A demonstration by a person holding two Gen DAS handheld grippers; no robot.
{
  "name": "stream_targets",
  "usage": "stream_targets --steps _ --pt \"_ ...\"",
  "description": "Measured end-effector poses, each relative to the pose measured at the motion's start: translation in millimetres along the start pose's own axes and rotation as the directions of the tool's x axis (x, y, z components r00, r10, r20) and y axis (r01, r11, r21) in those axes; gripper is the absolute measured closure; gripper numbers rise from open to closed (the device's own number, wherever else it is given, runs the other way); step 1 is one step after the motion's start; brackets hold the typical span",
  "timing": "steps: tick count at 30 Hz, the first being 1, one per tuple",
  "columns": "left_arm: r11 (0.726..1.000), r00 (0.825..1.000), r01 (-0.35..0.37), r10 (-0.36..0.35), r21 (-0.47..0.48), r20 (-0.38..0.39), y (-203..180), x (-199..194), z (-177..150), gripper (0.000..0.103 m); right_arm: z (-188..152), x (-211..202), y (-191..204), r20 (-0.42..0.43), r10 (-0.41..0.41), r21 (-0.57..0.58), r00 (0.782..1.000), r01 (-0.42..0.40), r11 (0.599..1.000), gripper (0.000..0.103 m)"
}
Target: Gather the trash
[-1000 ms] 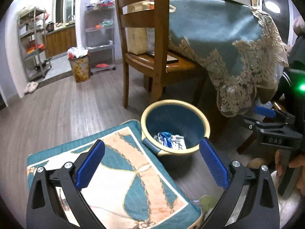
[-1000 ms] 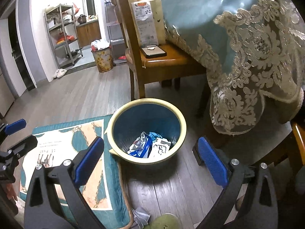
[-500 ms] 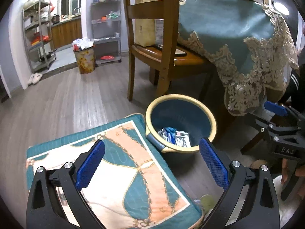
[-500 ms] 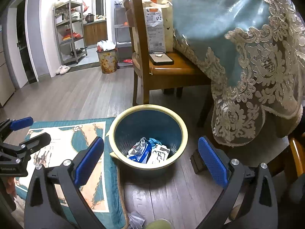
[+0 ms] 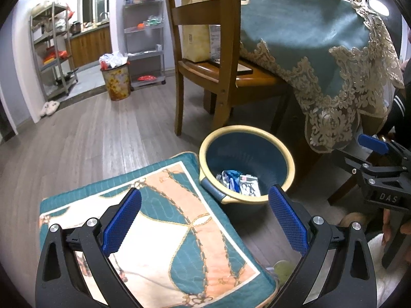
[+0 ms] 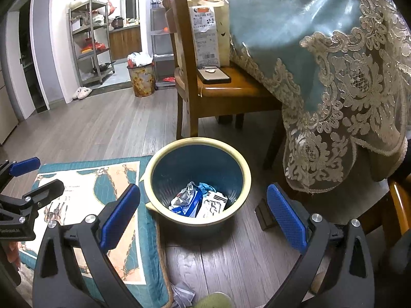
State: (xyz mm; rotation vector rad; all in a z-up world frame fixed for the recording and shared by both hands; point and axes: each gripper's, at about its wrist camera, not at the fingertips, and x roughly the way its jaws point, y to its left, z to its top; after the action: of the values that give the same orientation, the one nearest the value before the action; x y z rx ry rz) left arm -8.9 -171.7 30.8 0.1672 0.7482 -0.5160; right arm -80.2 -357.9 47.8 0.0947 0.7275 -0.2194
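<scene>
At the bottom edge, nearest the cameras: the left gripper (image 5: 205, 220) and the right gripper (image 6: 203, 218) both hang with blue pads spread wide and nothing between them — released, probably because whatever they carried is already dropped.
Lower centre, loose scraps: a crumpled scrap (image 6: 183, 295) and a pale green object (image 6: 213, 301) lie on the wood floor (image 6: 231, 251) just beside the cushion's corner; what the green thing is I cannot tell, but both look like trash not yet collected.
Lower left, cushion: a teal patterned cushion (image 5: 159, 231) lies flat on the floor, its edge touching the bin.
Centre, bin: a blue bin (image 6: 196, 179) with a cream rim stands upright on the floor, mouth open upward, so either hand can drop into it from above.
Inside the bin: crumpled wrappers (image 6: 197, 202) — silver, blue and white — rest on the bottom; this is where the collected trash sits.
Upper centre, chair: a wooden chair (image 6: 218, 87) stands behind the bin, a phone (image 6: 213, 75) and a paper bag (image 6: 208, 38) on its seat.
Upper right, table: a teal lace-edged tablecloth (image 6: 321, 64) hangs over the table's edge.
Far upper left: a flowered waste bin (image 6: 141, 77), heaped full, stands near metal shelves (image 6: 90, 41).
</scene>
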Motion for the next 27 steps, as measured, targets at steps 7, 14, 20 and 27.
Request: stream_targets --steps 7,14,20,27 --pt "1.0 1.0 0.003 -0.003 0.007 0.008 -0.3 -3.3 -0.4 0.005 0.0 0.2 0.0 -0.001 -0.001 0.0 1.0 0.001 1.0 0.006" --pt "0.999 0.999 -0.021 0.021 0.025 0.024 -1.6 -8.6 -0.5 0.005 0.1 0.8 -0.4 -0.001 -0.001 -0.001 1.0 0.001 1.0 0.006" --pt "0.998 0.998 -0.048 0.047 0.034 0.03 -1.5 -10.0 -0.5 0.005 0.3 0.6 0.0 0.0 -0.001 0.0 1.0 0.001 1.0 0.006" --pt "0.999 0.999 -0.035 0.035 0.006 0.014 2.8 -8.6 0.1 0.005 -0.3 1.7 -3.2 -0.002 -0.001 0.003 1.0 0.001 1.0 0.006"
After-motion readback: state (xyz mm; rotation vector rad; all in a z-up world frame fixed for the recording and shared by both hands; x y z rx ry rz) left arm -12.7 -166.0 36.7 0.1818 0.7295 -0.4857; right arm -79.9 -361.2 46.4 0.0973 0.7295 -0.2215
